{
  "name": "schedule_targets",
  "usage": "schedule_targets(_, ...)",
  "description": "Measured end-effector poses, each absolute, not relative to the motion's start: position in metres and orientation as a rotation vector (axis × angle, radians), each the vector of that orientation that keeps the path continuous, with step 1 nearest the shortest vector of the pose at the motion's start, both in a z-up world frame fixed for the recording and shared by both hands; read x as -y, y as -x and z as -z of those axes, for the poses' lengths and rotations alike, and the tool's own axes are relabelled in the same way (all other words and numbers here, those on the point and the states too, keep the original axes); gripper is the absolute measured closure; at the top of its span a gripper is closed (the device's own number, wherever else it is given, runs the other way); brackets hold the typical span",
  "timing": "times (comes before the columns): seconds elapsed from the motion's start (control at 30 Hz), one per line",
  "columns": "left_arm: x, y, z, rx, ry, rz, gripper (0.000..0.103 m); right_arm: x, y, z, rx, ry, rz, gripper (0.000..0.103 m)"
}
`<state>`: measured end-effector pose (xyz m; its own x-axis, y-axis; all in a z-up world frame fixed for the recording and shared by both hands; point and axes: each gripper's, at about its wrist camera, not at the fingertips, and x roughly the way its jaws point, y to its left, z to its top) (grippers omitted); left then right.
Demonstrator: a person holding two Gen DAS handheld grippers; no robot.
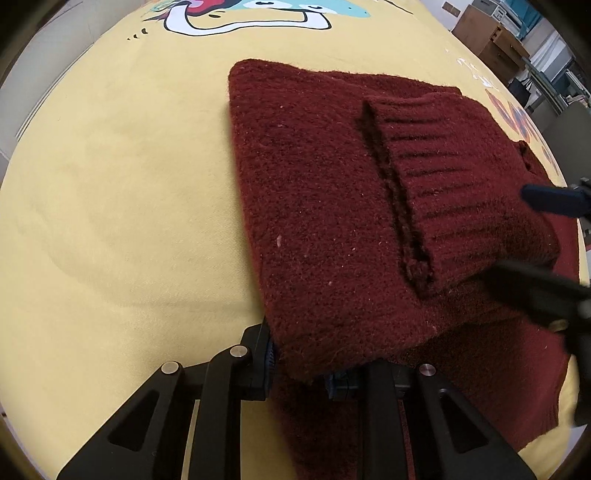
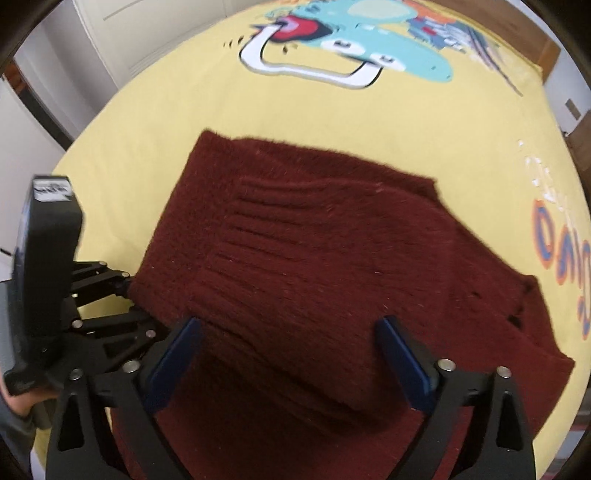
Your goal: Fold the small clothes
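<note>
Two grippers work one dark red knit sweater (image 1: 332, 206) that lies partly folded on a yellow cloth (image 1: 122, 206) with a cartoon print (image 1: 251, 14) toward its far edge. We see the sweater spread over the near right part of that cloth, well short of the print, with a ribbed cuff (image 1: 443, 177) of a sleeve laid across its top layer.

Our left gripper (image 1: 299, 365) sits at the sweater's near left corner. A fold of knit hangs between its two fingers, and the blue pads (image 1: 269, 363) press in on it from either side, so it is clamped on the sweater's edge. In the right wrist view the same gripper (image 2: 129, 295) reaches in from the left edge and meets the fabric there.

Our right gripper (image 2: 291, 354) hovers over the sweater's near side with its blue fingers (image 2: 173, 362) spread wide apart, a raised fold of the knit lying between them without being pinched. From the left wrist view it (image 1: 532, 236) enters at the right edge, one finger above the cuffed sleeve and one below.
</note>
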<state>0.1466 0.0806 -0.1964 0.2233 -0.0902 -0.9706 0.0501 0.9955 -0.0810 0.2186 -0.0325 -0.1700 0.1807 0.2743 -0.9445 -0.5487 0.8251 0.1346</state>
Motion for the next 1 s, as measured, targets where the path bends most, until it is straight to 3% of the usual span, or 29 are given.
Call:
schedule_targets(0.2, -0.083, -0.159, 0.199, -1.349, 0.082, 0.113, 0.085, 0.020, -0.215, 0.189, -1.272, 0.366, -0.567, 0.035)
schedule_targets(0.27, -0.082, -0.163, 0.199, -1.351, 0.075, 0.115, 0.085, 0.022, -0.214, 0.192, -1.253, 0.411, -0.533, 0.064)
schedule_targets(0.33, -0.084, -0.166, 0.199, -1.353, 0.086, 0.114, 0.085, 0.028, -0.214, 0.191, -1.228, 0.424, -0.531, 0.080)
schedule_targets(0.37, -0.085, -0.167, 0.199, -1.353, 0.093, 0.114, 0.085, 0.034, -0.213, 0.188, -1.223, 0.407, -0.532, 0.083)
schedule_targets(0.73, -0.090, -0.154, 0.184, -1.326, 0.068, 0.094, 0.089, 0.150, -0.226, 0.131, -1.163, 0.027, -0.455, 0.085)
schedule_targets(1.0, -0.081, -0.153, 0.177, -1.318, 0.000, 0.086, 0.090, 0.226, -0.209, 0.145, -1.185, -0.153, -0.359, 0.087)
